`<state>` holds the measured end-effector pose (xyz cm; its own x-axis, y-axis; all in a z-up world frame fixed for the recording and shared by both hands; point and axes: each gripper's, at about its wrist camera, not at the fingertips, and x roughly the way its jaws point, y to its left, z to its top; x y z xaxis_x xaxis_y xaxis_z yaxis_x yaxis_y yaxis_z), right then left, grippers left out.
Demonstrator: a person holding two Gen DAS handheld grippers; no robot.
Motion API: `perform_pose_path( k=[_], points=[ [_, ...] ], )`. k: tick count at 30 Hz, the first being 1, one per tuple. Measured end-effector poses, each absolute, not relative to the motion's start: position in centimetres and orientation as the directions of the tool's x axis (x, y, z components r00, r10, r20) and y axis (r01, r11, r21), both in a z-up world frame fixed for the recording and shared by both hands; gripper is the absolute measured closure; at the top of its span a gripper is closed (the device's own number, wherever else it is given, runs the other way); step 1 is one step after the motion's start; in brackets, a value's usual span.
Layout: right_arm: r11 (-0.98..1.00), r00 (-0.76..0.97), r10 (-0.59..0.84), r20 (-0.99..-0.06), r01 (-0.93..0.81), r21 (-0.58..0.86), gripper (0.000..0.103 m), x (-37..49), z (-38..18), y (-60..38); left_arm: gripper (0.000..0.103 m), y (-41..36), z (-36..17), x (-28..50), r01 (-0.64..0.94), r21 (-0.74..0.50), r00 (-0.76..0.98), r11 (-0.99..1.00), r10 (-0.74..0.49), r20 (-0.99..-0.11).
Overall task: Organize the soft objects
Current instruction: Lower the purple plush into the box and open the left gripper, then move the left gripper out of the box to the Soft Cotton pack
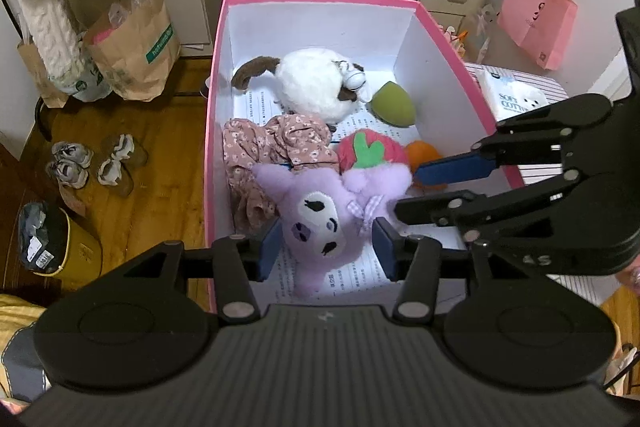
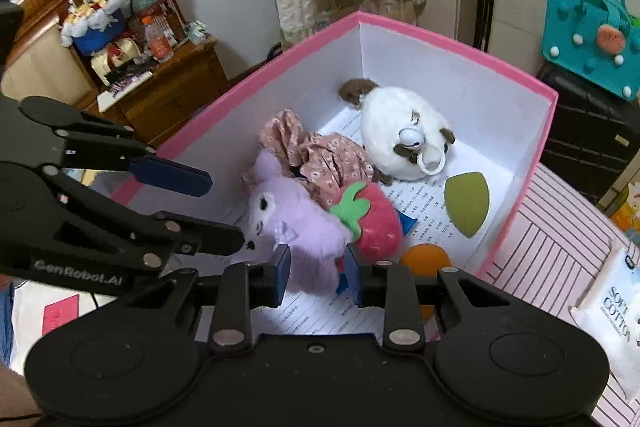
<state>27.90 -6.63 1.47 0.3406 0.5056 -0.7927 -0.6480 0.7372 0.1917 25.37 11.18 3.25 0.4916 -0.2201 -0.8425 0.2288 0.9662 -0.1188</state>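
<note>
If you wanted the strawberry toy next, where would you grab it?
Take the strawberry plush by its round red body, coming from above. It lies wedged between the purple plush and the floral cloth, so its sides are crowded. Its flat green leaf would likely slip.

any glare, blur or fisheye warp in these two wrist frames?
Left wrist: sharp, evenly lit; box rim bows from fisheye, no glare. Right wrist: dark vignette at the top corners, stronger warp, a bright patch on the printed paper just ahead of the right gripper; purple plush stays in focus.

Bright, sharp, fisheye-warped edges
</note>
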Motion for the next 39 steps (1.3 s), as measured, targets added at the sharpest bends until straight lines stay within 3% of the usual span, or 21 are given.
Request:
perform_pose_path(
  k=[12,23,28,32,39],
  points=[
    [0.704,0.412,0.581,-0.702,-0.687,0.181,0.068,21.7,7.2,-10.8,0.046,10.3,8.0,19.8,0.256,-0.108,0.559,0.961,-0.238,-0.794],
    [0.692,0.549,0.598,-0.584,-0.721,0.032,0.066,14.8,11.2,-15.2,0.041,6.6,11.6,13.9,0.344,-0.011,0.627,0.939,-0.239,-0.741],
    [0.704,0.577,0.594,-0.56,-0.711,0.014,0.058,12.9,12.0,-17.7,0.036,4.6,12.3,12.4,0.387,0.017,0.638,0.922,-0.255,-0.726],
    [0.727,0.612,0.586,-0.531,-0.687,0.01,0.046,11.8,12.0,-19.8,0.031,2.6,12.5,11.8,0.423,0.022,0.649,0.906,-0.286,-0.705],
    [0.763,0.647,0.566,-0.511,-0.646,0.026,0.045,10.5,11.0,-24.2,0.028,-0.8,12.6,11.8,0.469,-0.015,0.662,0.883,-0.362,-0.656]
  ],
)
